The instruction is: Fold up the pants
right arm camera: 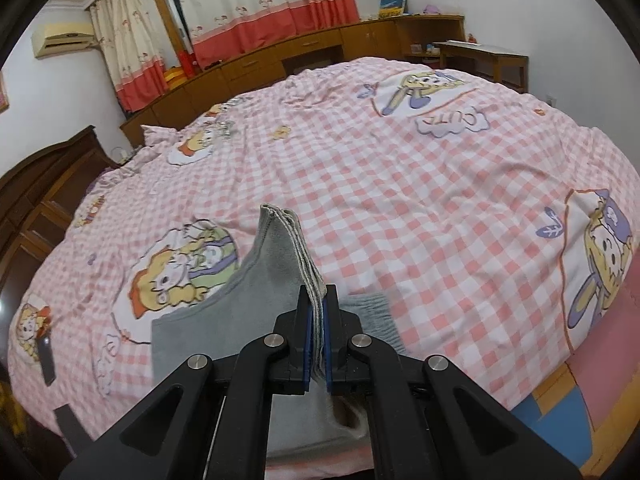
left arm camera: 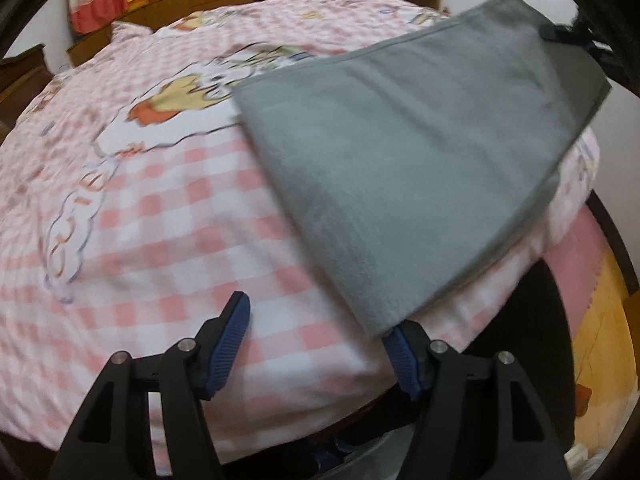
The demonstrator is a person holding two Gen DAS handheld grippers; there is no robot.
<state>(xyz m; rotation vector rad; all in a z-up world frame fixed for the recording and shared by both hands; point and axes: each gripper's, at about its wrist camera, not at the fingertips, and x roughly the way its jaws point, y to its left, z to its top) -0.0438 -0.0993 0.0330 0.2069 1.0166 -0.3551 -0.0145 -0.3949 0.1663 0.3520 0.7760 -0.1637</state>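
The grey pants (left arm camera: 404,148) lie as a long folded strip across the pink checked bedspread (left arm camera: 160,216), running from near my left gripper to the far right. My left gripper (left arm camera: 320,328) is open, and the near corner of the pants rests over its right fingertip (left arm camera: 400,344). In the right wrist view my right gripper (right arm camera: 317,300) is shut on a stacked edge of the grey pants (right arm camera: 280,256), which stands up in a peak above the bed. The right gripper also shows at the far end of the strip in the left wrist view (left arm camera: 560,34).
The bed (right arm camera: 400,184) with cartoon prints fills both views. Wooden cabinets (right arm camera: 280,56) and curtains (right arm camera: 256,4) run along the far wall, and a small desk (right arm camera: 484,56) stands at the back right. A dark phone-like object (right arm camera: 46,356) lies on the bed's left edge.
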